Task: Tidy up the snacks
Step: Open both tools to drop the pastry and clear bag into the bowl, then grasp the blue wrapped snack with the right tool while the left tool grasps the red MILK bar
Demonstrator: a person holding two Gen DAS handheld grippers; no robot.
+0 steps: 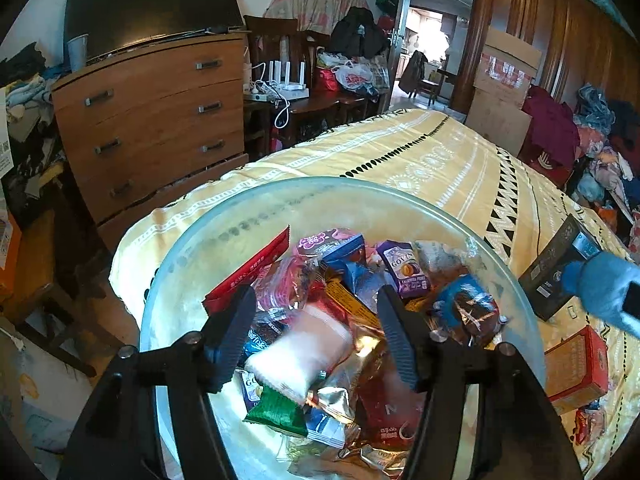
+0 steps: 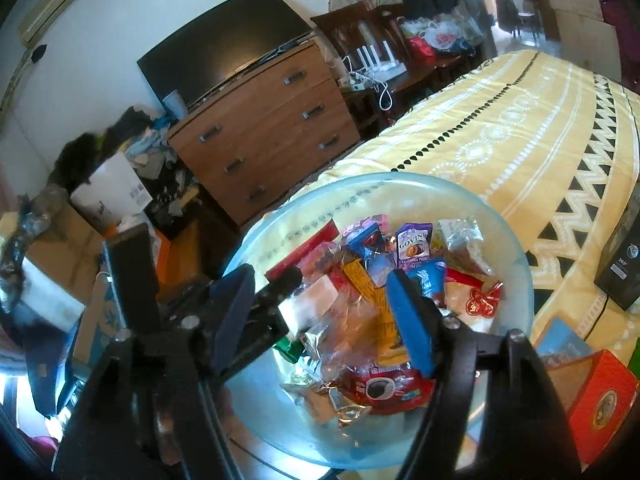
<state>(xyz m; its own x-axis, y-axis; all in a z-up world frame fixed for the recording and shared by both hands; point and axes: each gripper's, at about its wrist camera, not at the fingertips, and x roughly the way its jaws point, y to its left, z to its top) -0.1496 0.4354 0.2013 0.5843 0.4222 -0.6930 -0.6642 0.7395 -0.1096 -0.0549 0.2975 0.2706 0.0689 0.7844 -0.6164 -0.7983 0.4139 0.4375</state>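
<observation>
Hovering over the wide translucent pale-green glass bowl (image 1: 192,240), which sits at the near end of the yellow patterned bedspread (image 1: 440,160), both hand-held grippers point down into a heap of wrapped snacks. The left gripper (image 1: 316,336) has its black ribbed fingers (image 1: 232,332) spread, with a soft whitish-pink plastic pouch (image 1: 300,356) lying loose between them; the pads do not press on it. The right gripper (image 2: 324,320), with blue pads (image 2: 408,320), is likewise spread and pinches nothing; crinkled clear wrappers lie below its gap.

The snacks look light and yielding: foil and film sachets such as the small purple prune packet (image 1: 404,268) near the bowl's far side, the long red foil bar (image 1: 248,268) leaning against the left wall, and the green serrated-edge sachet (image 1: 276,412) near the front. Such film is probably slippery and would crumple, so a hold across a packet's flat middle, or on a sealed end seam, seems safest. A hard squeeze could crush brittle contents.

The bowl itself is likely heavy and breakable, so knocks against its rim are best avoided. Beside it, toward the bed's right edge, lie a stiff red cardboard box (image 1: 580,364) and a dark rectangular carton (image 1: 556,272), which would take a firmer grip across their narrow sides.
</observation>
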